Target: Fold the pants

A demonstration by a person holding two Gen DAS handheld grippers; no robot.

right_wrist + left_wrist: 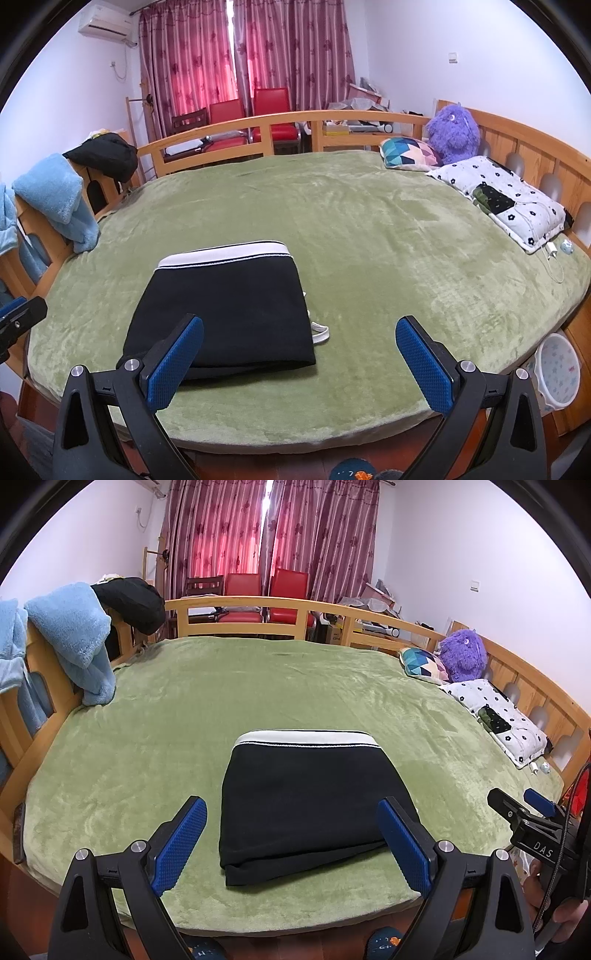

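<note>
The pants [306,801] are lying folded into a compact black rectangle on the bed [184,709], near its front edge, white waistband facing the far rail. A white drawstring [320,334] is sticking out at the pants' right side. The left gripper [291,843] is hovering above the pants' near edge, jaws spread, holding nothing. The right gripper [299,363] is hovering just right of the pants, jaws likewise spread and empty.
</note>
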